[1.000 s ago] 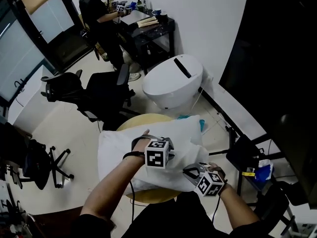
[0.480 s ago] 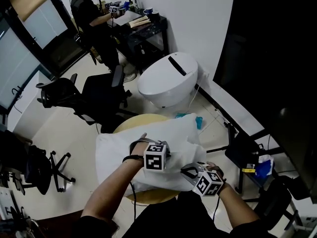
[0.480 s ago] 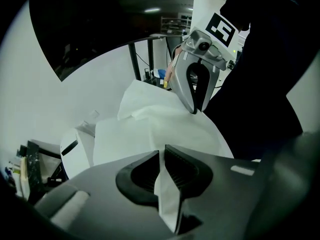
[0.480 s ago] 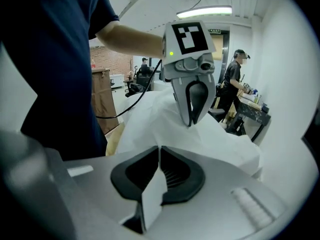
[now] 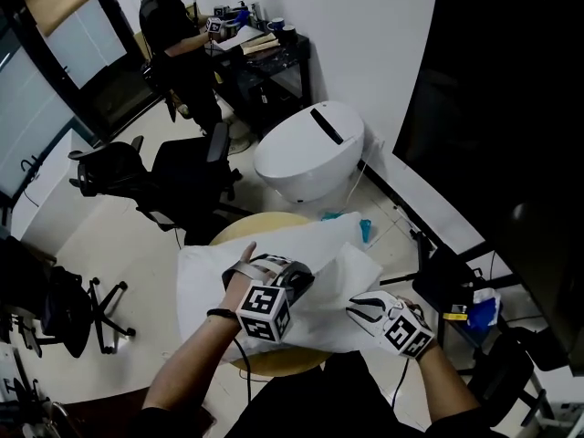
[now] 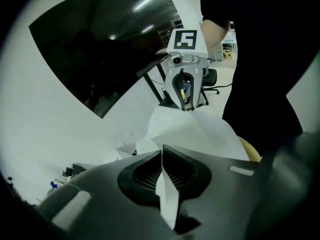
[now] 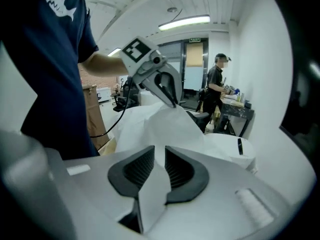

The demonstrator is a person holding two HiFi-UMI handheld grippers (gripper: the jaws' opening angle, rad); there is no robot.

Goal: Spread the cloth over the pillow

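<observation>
Your left claw [image 6: 161, 153] is clamped tight on a fold of the thin white cloth [image 6: 192, 134], which runs down between its ribbed black pads. From that pinch the cloth rises towards the upper middle of the left gripper view, where it peaks at the tip of your right claw.

Your right claw [image 7: 159, 154] has just been opening. Its jaws stand a little apart, a ply of the same cloth lies in the gap, and the pads do not look pressed on it. In the right gripper view the cloth climbs to a point in the upper middle, at the tip of your left claw.

In the head view both claws sit low in the frame, the left at lower centre and the right at lower right, with the cloth raised between them. Under it, the soft white pillow [image 5: 196, 286] lies on the round pale wooden table [image 5: 260, 224].
</observation>
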